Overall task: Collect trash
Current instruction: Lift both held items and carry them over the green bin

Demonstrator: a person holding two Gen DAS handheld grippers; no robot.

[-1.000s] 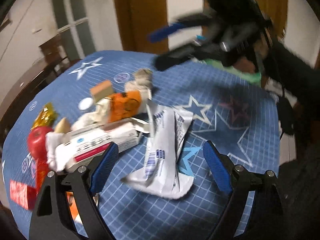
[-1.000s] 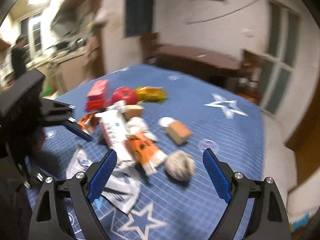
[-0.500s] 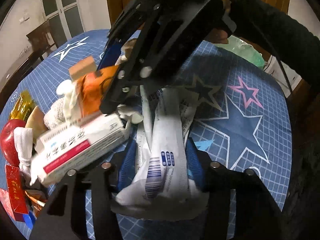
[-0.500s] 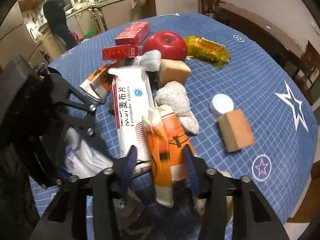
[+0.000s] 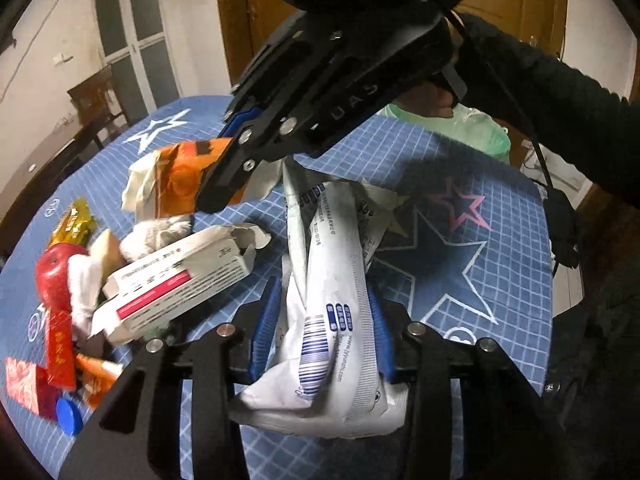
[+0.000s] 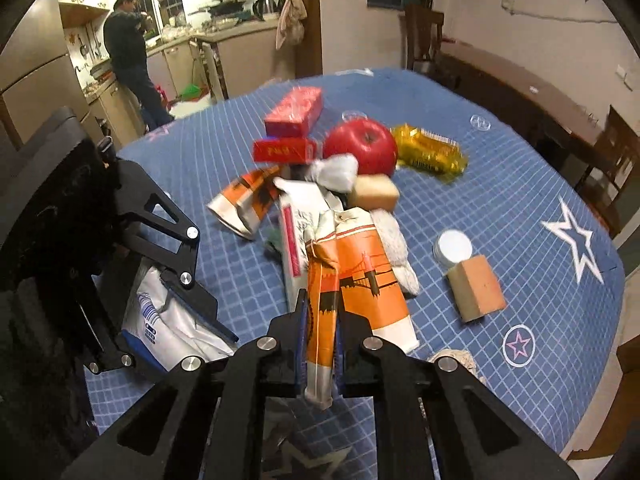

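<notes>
While both tongs are loaded, I note positions. Left tongs [image 5: 320, 332] are closed down on a crumpled white wrapper [image 5: 336, 280], its barcode end between the blue pads, the rest trailing forward over the worktop [image 5: 500, 240]. Right tongs [image 6: 320, 344] are pinched nearly flat on an orange wrapper [image 6: 352, 280], held up off the blue gridded cloth; from the left wrist view the right tongs cross just above the white wrapper, so the two tools sit very close.

Clutter just left of my left tongs: white medicine box [image 5: 176, 280] with torn flap, red apple [image 6: 362, 152], gold packet [image 6: 430, 152], red cartons [image 6: 294, 112], white cap [image 6: 452, 246] touching a tan block [image 6: 478, 288].

Open cloth lies toward the white star [image 6: 572, 240] and the worktop's far-right edge. Green bag [image 5: 472, 128] sits at the edge behind the right tongs.
</notes>
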